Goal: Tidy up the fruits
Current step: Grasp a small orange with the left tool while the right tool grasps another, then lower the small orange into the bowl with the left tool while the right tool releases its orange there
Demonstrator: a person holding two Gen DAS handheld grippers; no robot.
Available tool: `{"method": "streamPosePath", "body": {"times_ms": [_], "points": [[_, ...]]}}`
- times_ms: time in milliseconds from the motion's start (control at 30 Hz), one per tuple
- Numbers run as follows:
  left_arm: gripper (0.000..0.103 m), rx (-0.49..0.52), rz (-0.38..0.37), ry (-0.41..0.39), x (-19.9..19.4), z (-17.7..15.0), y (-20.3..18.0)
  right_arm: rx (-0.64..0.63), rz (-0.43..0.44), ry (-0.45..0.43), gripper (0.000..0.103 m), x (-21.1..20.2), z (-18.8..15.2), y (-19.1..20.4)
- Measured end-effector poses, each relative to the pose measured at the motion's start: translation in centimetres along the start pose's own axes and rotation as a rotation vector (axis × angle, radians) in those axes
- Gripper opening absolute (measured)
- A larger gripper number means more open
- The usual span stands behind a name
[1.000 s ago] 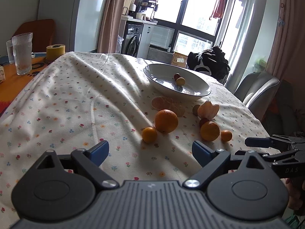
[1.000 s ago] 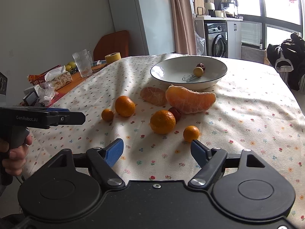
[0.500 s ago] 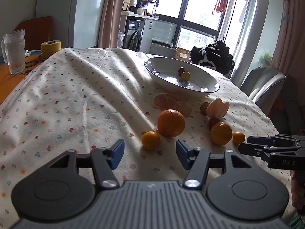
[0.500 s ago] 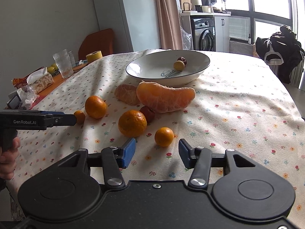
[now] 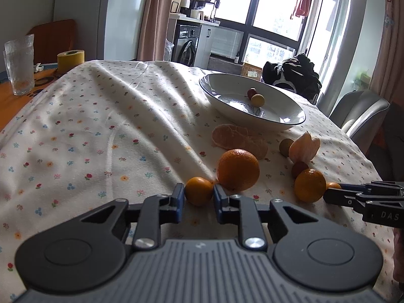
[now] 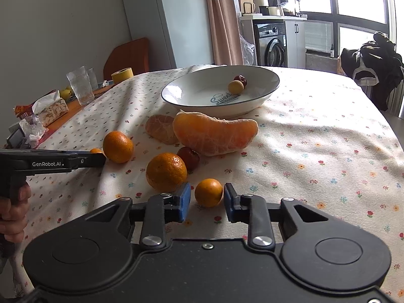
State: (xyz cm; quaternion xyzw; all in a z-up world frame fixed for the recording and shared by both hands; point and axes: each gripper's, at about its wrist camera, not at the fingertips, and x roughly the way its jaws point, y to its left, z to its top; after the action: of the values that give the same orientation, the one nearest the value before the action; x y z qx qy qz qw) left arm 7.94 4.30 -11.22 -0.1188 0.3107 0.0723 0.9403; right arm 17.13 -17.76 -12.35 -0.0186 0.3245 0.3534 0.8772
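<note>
On the flowered tablecloth, my left gripper point(image 5: 198, 199) is shut on a small orange point(image 5: 199, 191), both blue pads touching it. A big orange point(image 5: 238, 170) sits just beyond. My right gripper point(image 6: 206, 198) straddles another small orange point(image 6: 208, 192); its jaws are narrow, with a slim gap at the left pad. Next to it lie a medium orange point(image 6: 166, 172), a red date point(image 6: 189, 156) and peeled citrus pieces point(image 6: 214, 136). The white bowl point(image 6: 176, 101) farther back holds a red date and a yellowish fruit.
A glass point(image 5: 20, 64) and a yellow tape roll point(image 5: 70, 59) stand on the orange tabletop at far left, with a tissue pack point(image 6: 50, 106) nearby. A grey chair point(image 5: 358, 116) and a dark bag point(image 5: 293, 73) sit past the right edge.
Both grippers moved forward and down to the small oranges and narrowed their jaws. The left one closed onto its orange; the right one came around its own.
</note>
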Motion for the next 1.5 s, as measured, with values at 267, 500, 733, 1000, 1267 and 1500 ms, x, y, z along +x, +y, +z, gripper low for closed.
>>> {"method": "streamPosePath", "body": {"times_ms": [267,500,733,1000,1267,1500], "points": [[0.022,-0.034,-0.026,-0.044,-1.5,0.0,0.2,-0.017,-0.001,-0.029,0.022,-1.0,1.3,0.8],[0.022,-0.050,-0.044,-0.099,-3.2,1.0,0.7,-0.038,-0.017,-0.051,0.022,-1.7,2.9,1.4],[0.022,-0.051,-0.054,-0.110,-3.3,2.0,0.3,-0.049,-0.014,-0.083,0.022,-1.5,4.4,1.0],[0.022,-0.012,-0.065,-0.123,-3.1,4.0,-1.0,-0.050,-0.022,-0.111,0.022,-1.4,5.9,0.3],[0.022,0.012,-0.121,-0.107,-1.7,5.9,-2.3,-0.038,-0.003,-0.174,0.022,-2.2,7.6,0.1],[0.022,0.027,-0.112,-0.111,0.0,7.1,-3.8,-0.046,0.013,-0.180,0.022,-1.4,8.2,-0.9]]}}
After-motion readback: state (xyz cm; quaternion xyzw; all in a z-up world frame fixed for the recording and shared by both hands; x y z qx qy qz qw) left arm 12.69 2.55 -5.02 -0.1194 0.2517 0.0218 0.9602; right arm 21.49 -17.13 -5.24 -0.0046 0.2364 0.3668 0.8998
